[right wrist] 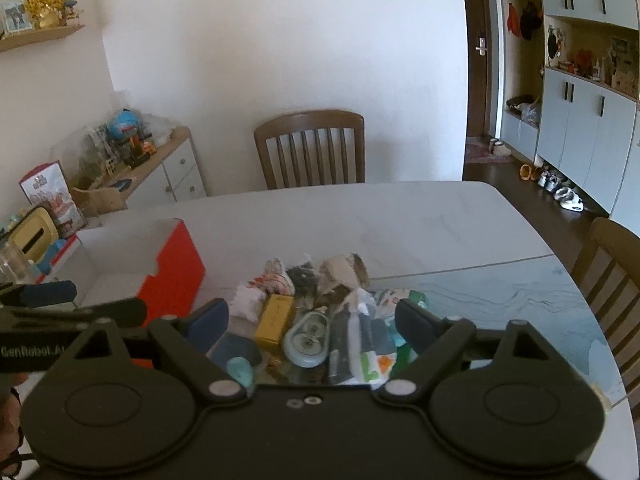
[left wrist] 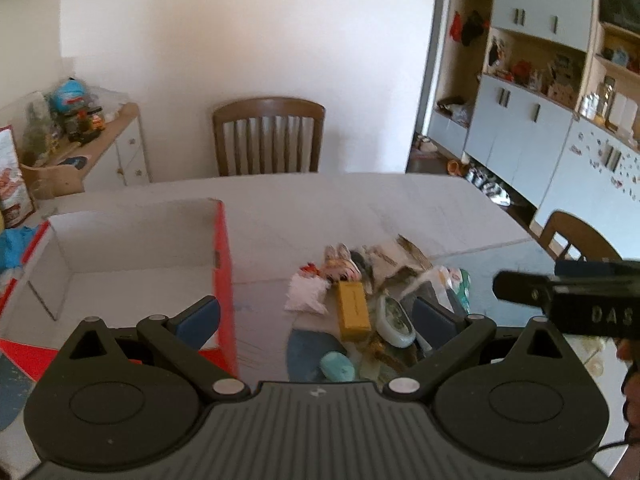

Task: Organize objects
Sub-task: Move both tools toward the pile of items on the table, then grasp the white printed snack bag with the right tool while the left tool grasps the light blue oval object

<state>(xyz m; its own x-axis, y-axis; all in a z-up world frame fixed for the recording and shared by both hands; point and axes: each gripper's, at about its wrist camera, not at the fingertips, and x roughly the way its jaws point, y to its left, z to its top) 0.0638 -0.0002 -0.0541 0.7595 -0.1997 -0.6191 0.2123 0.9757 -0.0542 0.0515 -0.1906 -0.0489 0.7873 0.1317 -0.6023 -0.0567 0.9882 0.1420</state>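
Observation:
A pile of small objects lies on the table: a yellow box [left wrist: 353, 311] [right wrist: 275, 319], a pale blue-grey tape dispenser [left wrist: 395, 321] [right wrist: 307, 338], a teal eraser [left wrist: 338, 366] [right wrist: 240, 371], crumpled wrappers [left wrist: 340, 266] [right wrist: 276, 276] and folded cloths [right wrist: 368, 344]. An open red box with a white inside [left wrist: 132, 256] [right wrist: 168, 276] stands left of the pile. My left gripper [left wrist: 316, 316] is open and empty above the pile's near edge. My right gripper [right wrist: 314, 318] is open and empty above the pile; its body shows at the right of the left wrist view.
The white table [right wrist: 400, 224] has a blue patterned mat [right wrist: 520, 300]. Wooden chairs stand at the far side [left wrist: 268, 136] and at the right [right wrist: 608, 280]. A sideboard with clutter [left wrist: 80, 140] is at the left, cabinets [left wrist: 528, 120] at the right.

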